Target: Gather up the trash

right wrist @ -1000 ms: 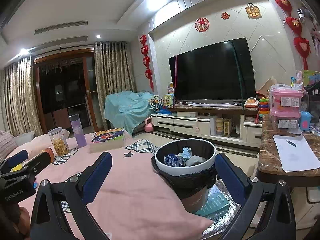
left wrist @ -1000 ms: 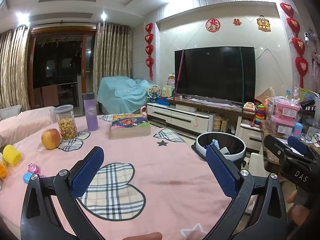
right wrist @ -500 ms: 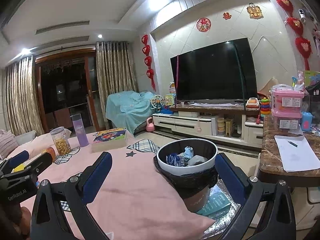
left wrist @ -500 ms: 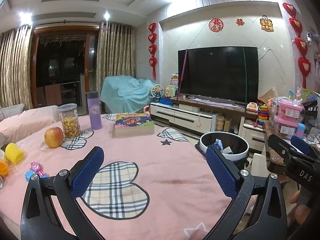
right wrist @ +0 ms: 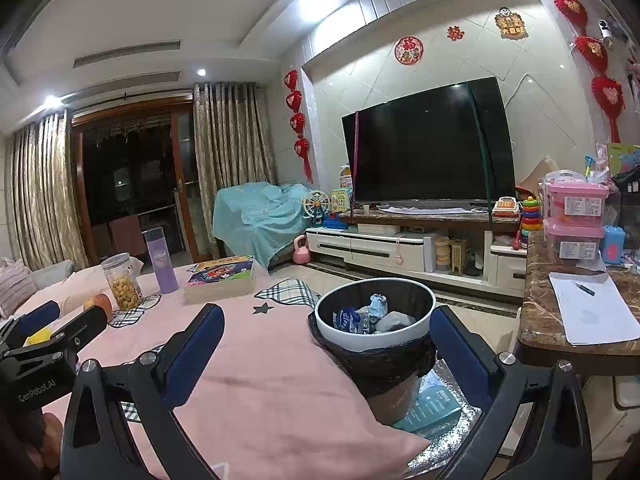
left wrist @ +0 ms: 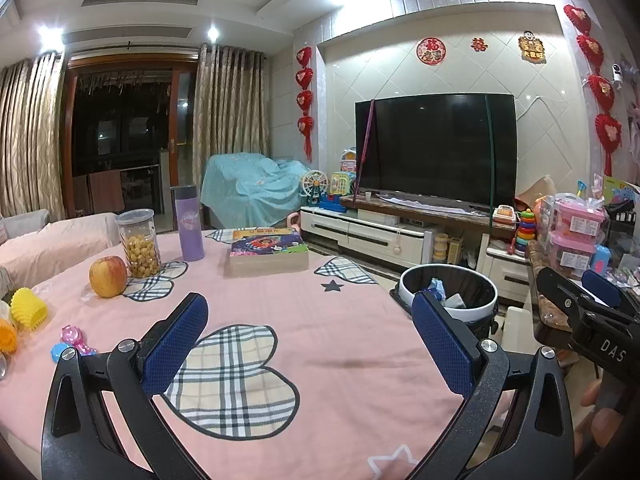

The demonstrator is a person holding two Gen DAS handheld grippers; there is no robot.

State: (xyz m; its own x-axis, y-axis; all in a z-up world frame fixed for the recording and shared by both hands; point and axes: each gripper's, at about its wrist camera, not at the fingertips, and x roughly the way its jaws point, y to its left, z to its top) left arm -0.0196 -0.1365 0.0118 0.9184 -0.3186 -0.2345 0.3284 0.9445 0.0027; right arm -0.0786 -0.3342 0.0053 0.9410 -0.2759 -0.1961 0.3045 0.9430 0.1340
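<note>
The round white-rimmed trash bin lined with a black bag (right wrist: pixel 374 320) stands on the floor just off the edge of the table covered in a pink cloth with plaid hearts (left wrist: pixel 280 320), close enough that litter swept off the table has a short way to travel. Crumpled blue and white wrappers (right wrist: pixel 360 316) already lie inside the bin. The right gripper (right wrist: pixel 326 344) hangs in front of the bin with its jaws released and wide apart, nothing between the blue pads; judging by that, it is free rather than carrying. The left gripper (left wrist: pixel 310 336) hovers over the cloth on the side of the bin toward the table, jaws likewise spread and empty.

Farther from the bin across the table sit a red and yellow apple (left wrist: pixel 108 276), a clear jar of yellow snacks (left wrist: pixel 138 242), a purple bottle (left wrist: pixel 189 222), a colourful picture book on a box (left wrist: pixel 268 250), and small plastic toys (left wrist: pixel 70 340) at the table's far end from the bin. None of these looks plainly like trash, so I judge the collecting close to done.

Against the frames of a second ago, little differs: both views have drifted slightly, the bin sitting a touch farther right in each, and the jaws are as wide as they were
</note>
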